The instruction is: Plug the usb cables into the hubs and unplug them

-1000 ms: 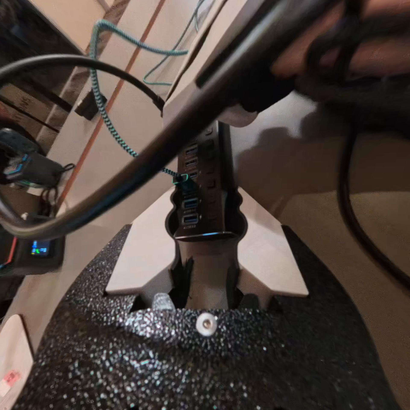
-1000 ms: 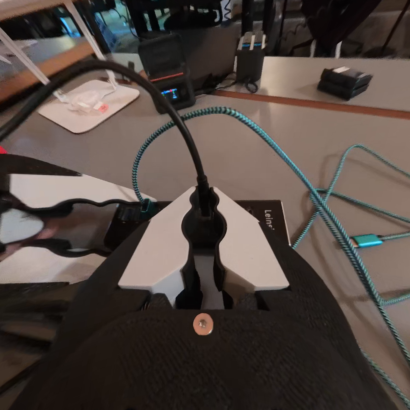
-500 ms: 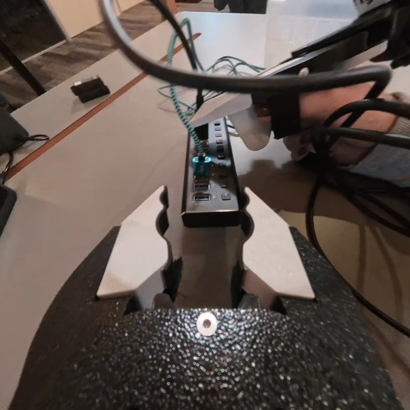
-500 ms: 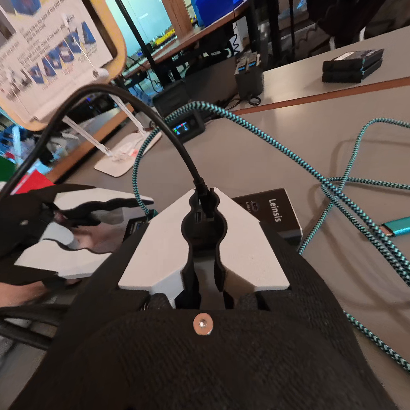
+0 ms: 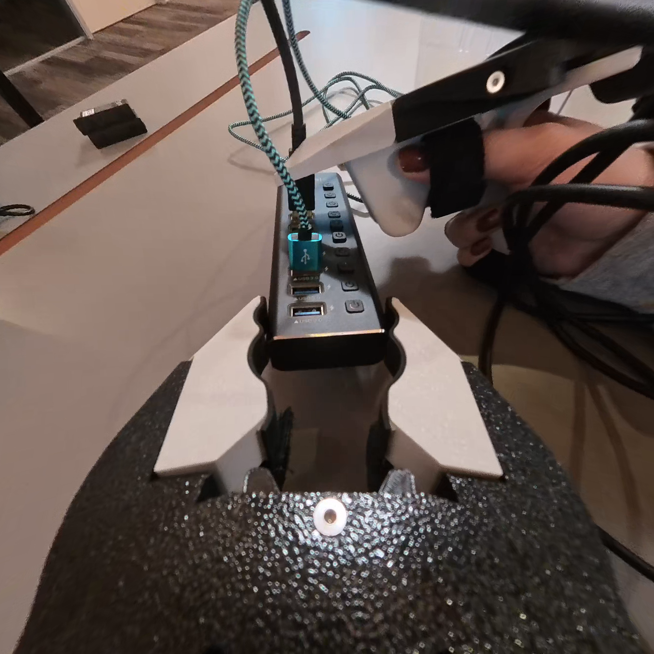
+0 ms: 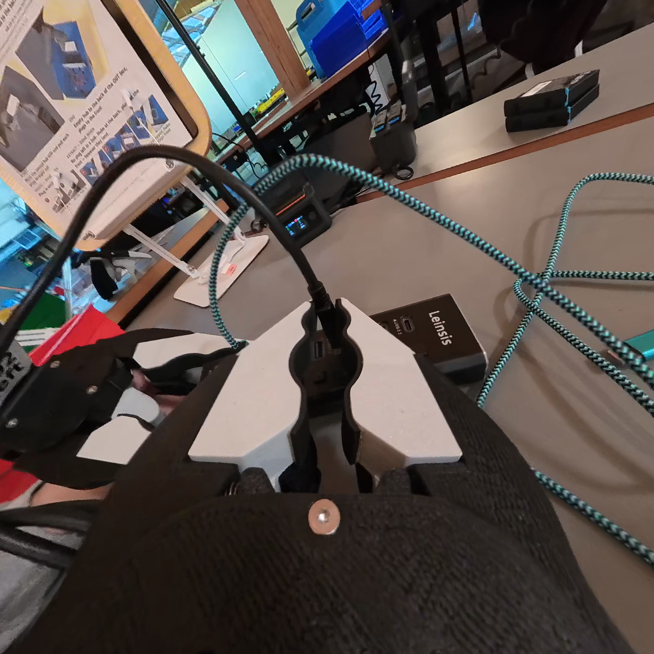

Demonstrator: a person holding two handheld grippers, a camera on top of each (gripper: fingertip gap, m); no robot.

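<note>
A long black USB hub lies on the grey table and also shows in the right wrist view. My left gripper is shut on its near end, one finger against each side. A teal plug on a teal braided cable sits in a middle port. My right gripper is shut on the black plug of a black cable, held above the hub's far end. In the left wrist view that plug reaches a far port; how deep it sits is hidden.
Loops of teal braided cable and a loose teal plug lie right of the hub. A stack of black packs, a small device with a lit screen and a sign on a white stand stand farther back. A bundle of black cables lies by the person's hand. Left tips to right tips: about 7 cm.
My left gripper let go of the hub, drew back, then closed again on its near end. My right gripper kept hold of the black plug and tilted upward over the hub.
</note>
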